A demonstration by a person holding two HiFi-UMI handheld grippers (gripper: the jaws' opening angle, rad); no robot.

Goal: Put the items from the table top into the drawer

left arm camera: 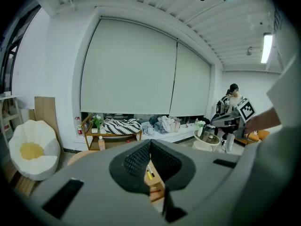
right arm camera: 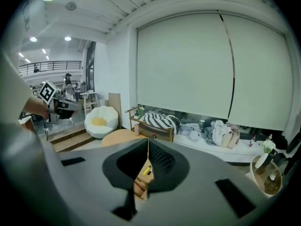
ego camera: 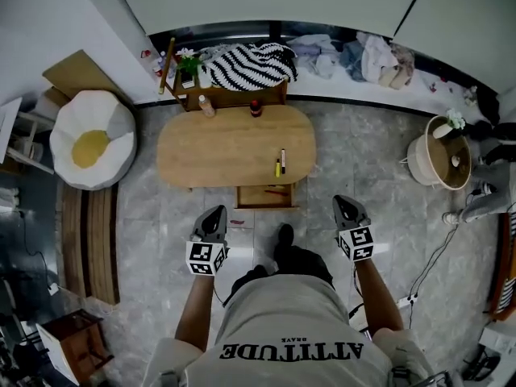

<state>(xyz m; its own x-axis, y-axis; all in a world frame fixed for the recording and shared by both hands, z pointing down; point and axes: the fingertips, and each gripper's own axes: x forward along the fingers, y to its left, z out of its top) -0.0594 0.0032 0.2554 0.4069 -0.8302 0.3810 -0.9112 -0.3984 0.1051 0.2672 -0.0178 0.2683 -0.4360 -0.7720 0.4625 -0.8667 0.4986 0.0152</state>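
The left gripper (ego camera: 213, 216) and right gripper (ego camera: 347, 208) hang well short of the table (ego camera: 210, 151), each with jaws pressed together on nothing. Ahead, the drawer (ego camera: 254, 197) stands open under the table's near edge. A marker (ego camera: 277, 168) and pen (ego camera: 283, 160) lie on top just beyond it. A bottle (ego camera: 207, 106) and jar (ego camera: 255, 108) stand at the far edge. This looks like the approach. Next, one gripper must spread and reach the marker or pen.

The head view looks steeply down from above; both gripper views look forward from well back, sharing the table (ego camera: 218, 147).
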